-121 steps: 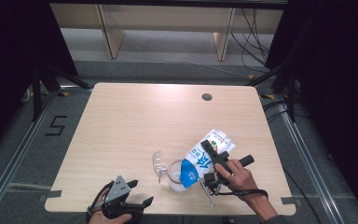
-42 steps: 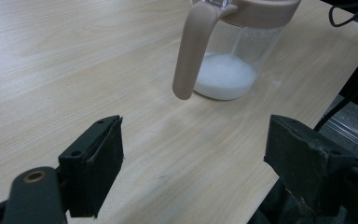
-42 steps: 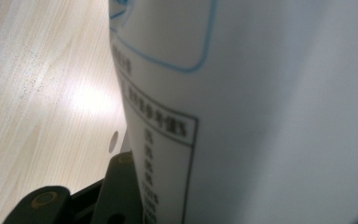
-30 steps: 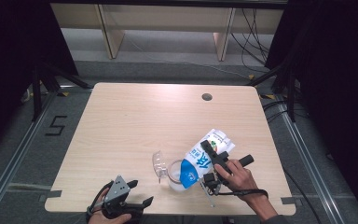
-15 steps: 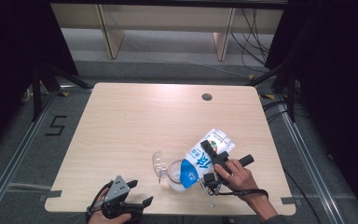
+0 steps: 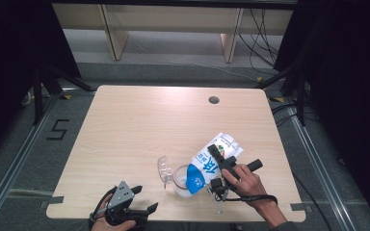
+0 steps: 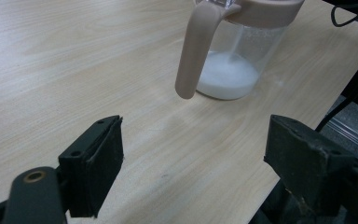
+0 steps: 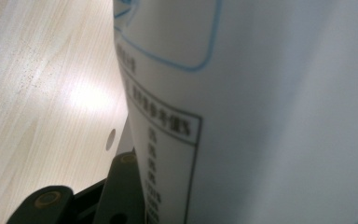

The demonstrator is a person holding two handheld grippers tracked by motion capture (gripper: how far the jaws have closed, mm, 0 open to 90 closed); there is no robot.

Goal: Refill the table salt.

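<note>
A white and blue milk carton (image 6: 207, 166) hangs tilted, its top down over a clear jug (image 6: 177, 179) near the table's front edge. My right gripper (image 6: 220, 161) is shut on the carton's body, which blocks most of the right gripper view (image 8: 261, 116), beside one black finger (image 8: 121, 186). The jug (image 7: 235, 60) has a beige rim and handle (image 7: 193, 51) and a little milk at its bottom. Its clear lid flap (image 6: 164, 168) stands open. My left gripper (image 6: 144, 198) rests open at the front left, jaws wide apart (image 7: 198, 163), a short way from the jug.
The wooden table (image 6: 149, 125) has a round cable hole (image 6: 214, 100) at the back right. The jug stands close to the front edge. Wooden shelf legs and cables lie on the floor behind the table, with dark curtains on both sides.
</note>
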